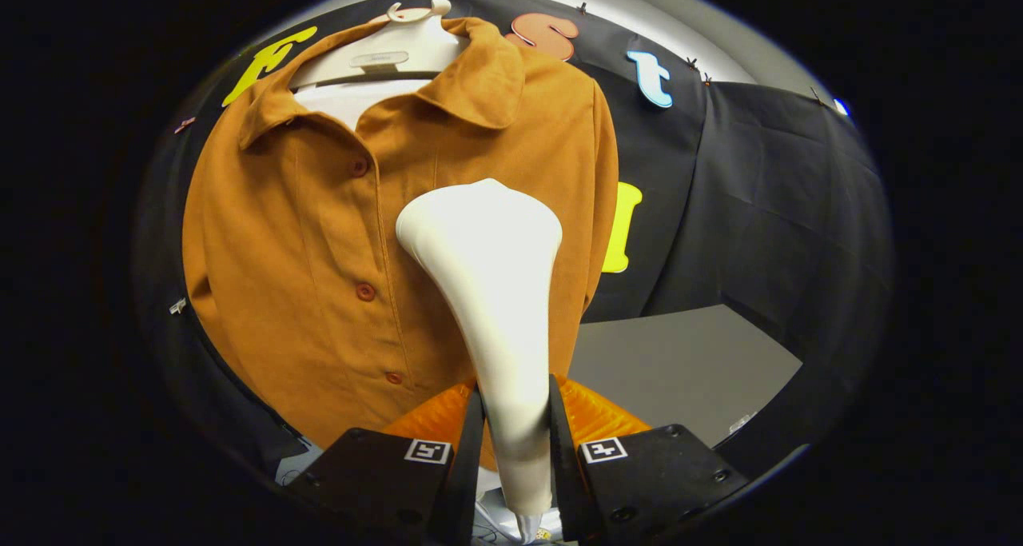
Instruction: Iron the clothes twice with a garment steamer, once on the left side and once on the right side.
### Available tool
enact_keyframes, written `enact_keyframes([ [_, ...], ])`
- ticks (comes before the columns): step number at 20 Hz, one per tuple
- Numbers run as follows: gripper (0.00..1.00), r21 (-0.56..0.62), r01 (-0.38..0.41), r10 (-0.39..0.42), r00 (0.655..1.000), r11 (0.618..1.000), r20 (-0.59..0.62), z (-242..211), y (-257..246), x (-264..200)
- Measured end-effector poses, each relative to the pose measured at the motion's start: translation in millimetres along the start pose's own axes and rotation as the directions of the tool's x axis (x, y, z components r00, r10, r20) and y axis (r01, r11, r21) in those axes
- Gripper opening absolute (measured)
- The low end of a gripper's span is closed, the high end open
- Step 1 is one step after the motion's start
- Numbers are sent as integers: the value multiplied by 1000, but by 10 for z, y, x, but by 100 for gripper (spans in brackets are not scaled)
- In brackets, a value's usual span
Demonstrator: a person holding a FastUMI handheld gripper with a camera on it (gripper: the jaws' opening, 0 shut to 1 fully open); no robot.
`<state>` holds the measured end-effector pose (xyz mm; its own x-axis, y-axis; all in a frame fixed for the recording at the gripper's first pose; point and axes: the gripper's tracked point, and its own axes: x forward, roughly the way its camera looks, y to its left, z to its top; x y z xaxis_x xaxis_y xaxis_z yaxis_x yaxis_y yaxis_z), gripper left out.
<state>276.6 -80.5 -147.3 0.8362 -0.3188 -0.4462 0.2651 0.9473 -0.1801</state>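
Steamer [489, 290], clamped by its neck between both fingers of the gripper [515, 434], presses its head on the hanging shirt [320, 234] beside the buttons [365, 292], so a pass seems underway, calling for a steady stroke along the fabric.

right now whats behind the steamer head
Behind the steamer head, held in the gripper with both fingers pressed on its handle, hangs the orange shirt, right of its button row. The cloth directly behind the head is covered, so contact cannot be judged.
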Motion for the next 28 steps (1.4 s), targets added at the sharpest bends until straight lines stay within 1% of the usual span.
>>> enact_keyframes([
  [11,45,-14,-3,1,991,1000,-133,-534,1,142],
  [19,45,-18,-28,23,970,999,-243,-1102,-4,110],
  [24,45,-28,-49,38,948,998,-315,-1445,-21,119],
  [28,45,-21,-52,42,940,998,-339,-1582,-80,42],
])
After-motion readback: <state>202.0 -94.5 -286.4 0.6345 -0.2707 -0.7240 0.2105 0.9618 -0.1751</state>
